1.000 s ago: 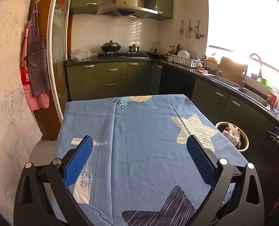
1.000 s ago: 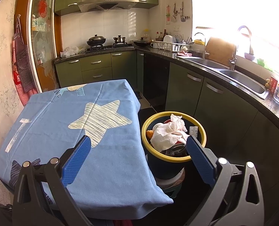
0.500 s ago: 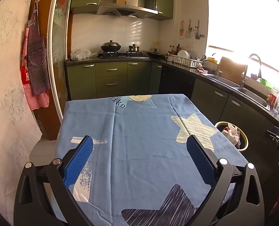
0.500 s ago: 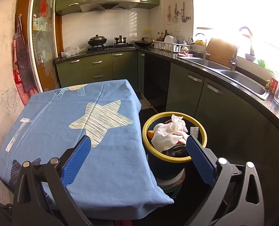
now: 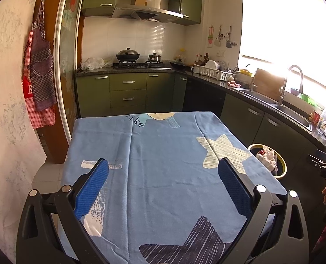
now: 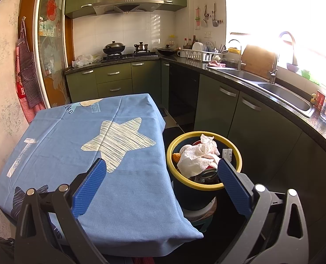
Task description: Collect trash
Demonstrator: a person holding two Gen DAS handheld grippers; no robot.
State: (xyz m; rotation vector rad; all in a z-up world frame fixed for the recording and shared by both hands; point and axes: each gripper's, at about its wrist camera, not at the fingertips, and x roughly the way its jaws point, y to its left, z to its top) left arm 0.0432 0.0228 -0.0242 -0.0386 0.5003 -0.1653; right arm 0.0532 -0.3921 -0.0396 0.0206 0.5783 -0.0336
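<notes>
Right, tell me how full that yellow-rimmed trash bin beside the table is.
Nearly full. In the right wrist view, crumpled white paper heaps up to the rim of the trash bin, with a can beneath.

Olive-green wooden cabinets (image 5: 127, 88) and a bright sunlit window (image 5: 283, 33) lie far beyond the fingers, past the blue star-printed tablecloth (image 5: 163, 154).

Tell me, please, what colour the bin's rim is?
Yellow; the bin's rim shows best in the right wrist view.

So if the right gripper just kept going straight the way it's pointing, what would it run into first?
Probably the blue tablecloth near its edge beside the yellow-rimmed bin; the open right gripper centres there, though depth is unclear.
</notes>
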